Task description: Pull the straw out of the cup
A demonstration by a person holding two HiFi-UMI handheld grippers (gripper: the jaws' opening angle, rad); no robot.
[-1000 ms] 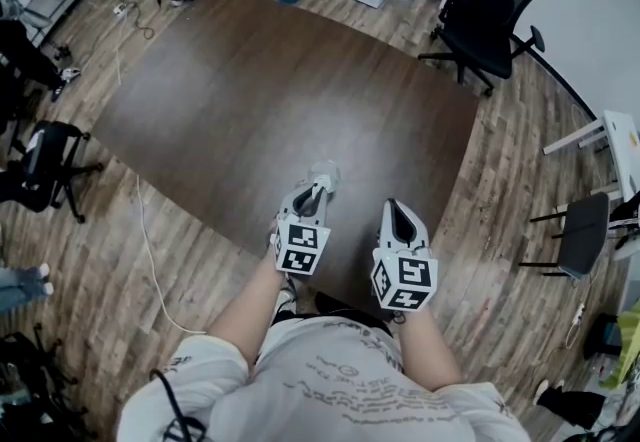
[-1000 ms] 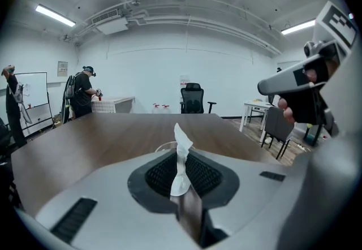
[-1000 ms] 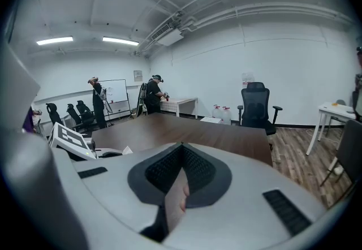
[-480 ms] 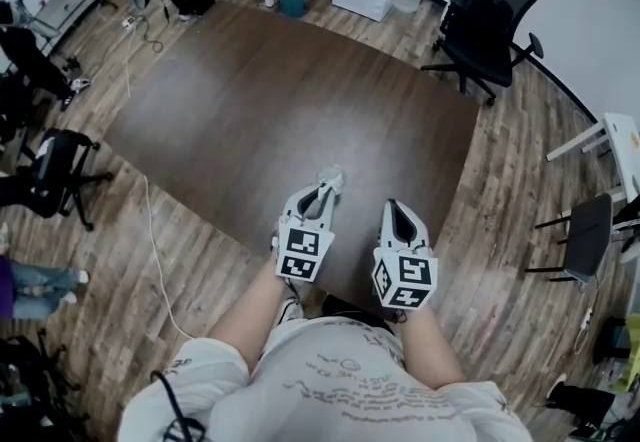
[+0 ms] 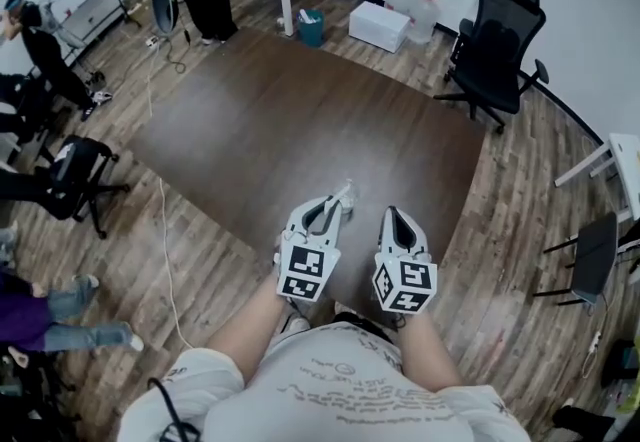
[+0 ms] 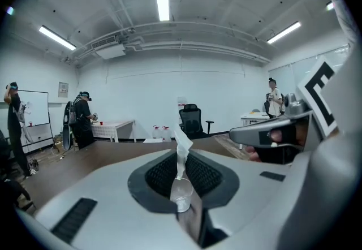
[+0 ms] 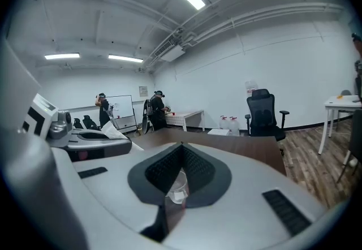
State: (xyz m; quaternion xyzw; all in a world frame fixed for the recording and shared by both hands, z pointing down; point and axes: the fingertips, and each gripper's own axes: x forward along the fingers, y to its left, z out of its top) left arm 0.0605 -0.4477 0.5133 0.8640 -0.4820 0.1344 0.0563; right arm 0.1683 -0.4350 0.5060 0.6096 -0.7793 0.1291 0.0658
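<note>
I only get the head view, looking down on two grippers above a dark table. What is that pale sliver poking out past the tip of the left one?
Observer: The left gripper view shows it from behind. It is a white straw, and the pads of the left gripper are closed on it.
Visitor: And the other one, is it holding anything?
Observer: In the right gripper view the jaw tips of the right gripper meet. A small clear thing sits low behind them, and I cannot tell what it is.
</note>
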